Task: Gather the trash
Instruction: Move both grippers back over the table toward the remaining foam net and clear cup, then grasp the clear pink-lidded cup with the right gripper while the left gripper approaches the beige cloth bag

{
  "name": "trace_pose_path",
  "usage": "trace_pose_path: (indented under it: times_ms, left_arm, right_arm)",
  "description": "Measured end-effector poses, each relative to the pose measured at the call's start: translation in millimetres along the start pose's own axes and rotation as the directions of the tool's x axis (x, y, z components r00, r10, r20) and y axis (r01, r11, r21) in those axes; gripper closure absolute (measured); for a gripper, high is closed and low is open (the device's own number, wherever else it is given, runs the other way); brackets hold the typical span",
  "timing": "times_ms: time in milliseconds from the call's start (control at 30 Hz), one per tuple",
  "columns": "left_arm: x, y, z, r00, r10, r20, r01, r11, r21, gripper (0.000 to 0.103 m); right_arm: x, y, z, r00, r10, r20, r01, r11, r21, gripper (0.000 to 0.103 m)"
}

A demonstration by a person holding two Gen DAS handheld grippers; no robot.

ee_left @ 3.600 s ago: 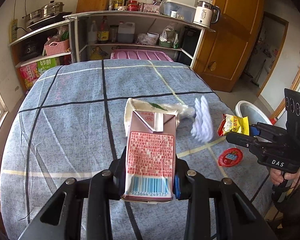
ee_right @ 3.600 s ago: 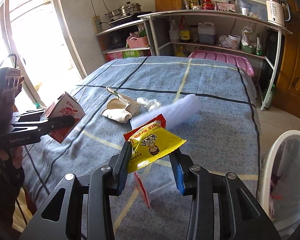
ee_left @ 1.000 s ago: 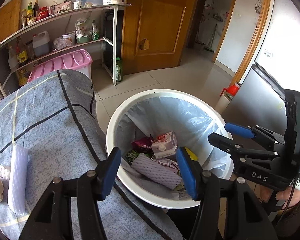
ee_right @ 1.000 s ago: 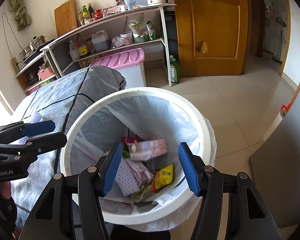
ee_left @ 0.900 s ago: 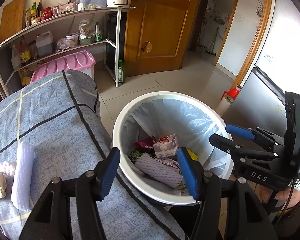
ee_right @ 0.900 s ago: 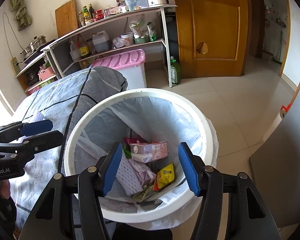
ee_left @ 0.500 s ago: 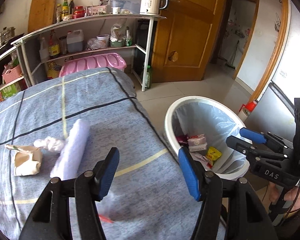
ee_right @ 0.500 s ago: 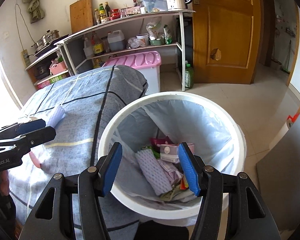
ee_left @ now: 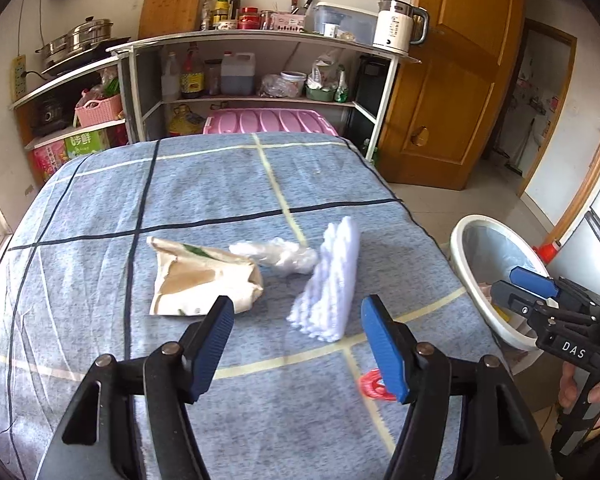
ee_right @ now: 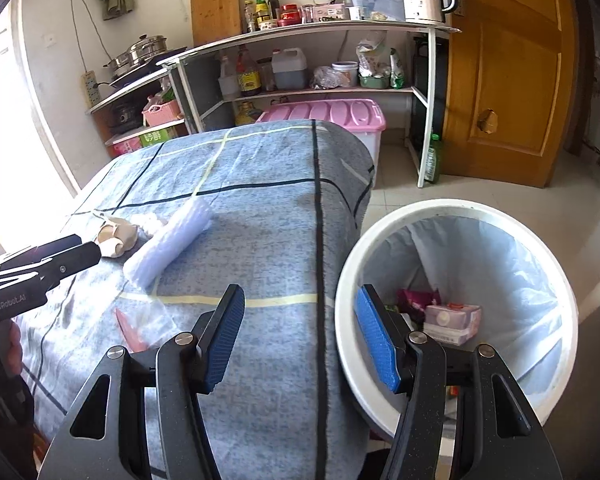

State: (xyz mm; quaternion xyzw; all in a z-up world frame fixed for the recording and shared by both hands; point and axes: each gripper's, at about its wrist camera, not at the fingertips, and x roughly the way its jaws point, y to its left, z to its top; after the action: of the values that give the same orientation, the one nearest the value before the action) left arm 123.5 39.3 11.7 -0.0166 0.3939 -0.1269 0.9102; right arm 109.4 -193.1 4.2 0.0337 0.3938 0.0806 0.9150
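While both claws gaped empty, the left gripper (ee_left: 298, 344) faced a foam sheet (ee_left: 329, 280); the right gripper (ee_right: 300, 340) neared the trash bin (ee_right: 460, 210).

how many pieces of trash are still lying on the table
4. A crumpled beige paper bag left of centre, a crumpled clear plastic wrap beside it, a white foam sheet roll to its right, and a red round lid nearest, partly hidden behind the left hand-held gripper.

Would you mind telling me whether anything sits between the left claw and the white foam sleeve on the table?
Nothing visible does. The open left claw faces the white foam sleeve across bare tablecloth; the beige paper bag lies to its left, apart.
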Motion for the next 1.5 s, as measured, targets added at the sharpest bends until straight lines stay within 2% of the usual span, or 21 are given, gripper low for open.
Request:
trace_pose_path:
  times_ms: [267,433,500,633,733,833,967,1033,1067,1200,1367,1500]
  left_arm:
    - [0,44,-13,0.999,0.024,-0.023,-0.025,0.999,-0.044,0.033]
    - [4,63,-16,0.999,0.037,-0.037,-0.040,0.996,-0.086,0.033]
    - [3,68,-16,0.999,0.042,-0.031,-0.045,0.995,-0.088,0.033]
    - [4,76,-14,0.999,0.045,-0.030,-0.048,0.994,-0.100,0.031]
    - [5,83,-12,0.998,0.052,-0.028,-0.055,0.993,-0.107,0.031]
    - [8,94,-9,0.999,0.035,-0.030,-0.039,0.990,-0.135,0.030]
    - [16,99,-6,0.995,0.087,-0.041,-0.091,0.990,-0.105,0.030]
    - [21,104,-5,0.997,0.056,-0.051,-0.063,0.990,-0.130,0.030]
    - [24,105,-5,0.998,0.032,-0.053,-0.039,0.989,-0.146,0.030]
    - [39,103,-4,0.995,0.040,-0.090,-0.051,0.990,-0.130,0.030]
    - [50,94,-8,0.992,-0.064,-0.113,0.047,0.988,-0.144,0.030]
    - [51,80,-10,0.992,-0.048,-0.121,0.038,0.996,-0.086,0.030]
  right_arm:
    - [23,31,-2,0.995,0.077,-0.056,-0.077,0.997,-0.003,0.044]
    - [30,47,-13,0.979,0.181,-0.098,-0.176,0.983,0.052,0.044]
    - [31,57,-17,0.976,0.195,-0.101,-0.190,0.980,0.058,0.042]
    - [35,72,-21,0.978,0.181,-0.108,-0.176,0.983,0.051,0.036]
    - [38,83,-25,0.974,0.193,-0.117,-0.189,0.981,0.050,0.035]
    - [30,84,-27,0.979,0.188,-0.084,-0.183,0.981,0.056,0.035]
    - [30,98,-36,0.974,0.197,-0.110,-0.197,0.980,0.008,0.034]
    - [33,107,-40,0.977,0.179,-0.115,-0.183,0.983,-0.030,0.034]
    - [35,110,-42,0.983,0.144,-0.117,-0.150,0.988,-0.044,0.034]
    - [39,110,-46,0.986,0.114,-0.126,-0.124,0.990,-0.074,0.034]
    - [35,106,-50,0.986,0.111,-0.120,-0.123,0.988,-0.091,0.034]
    - [31,104,-54,0.988,0.109,-0.111,-0.121,0.987,-0.108,0.034]
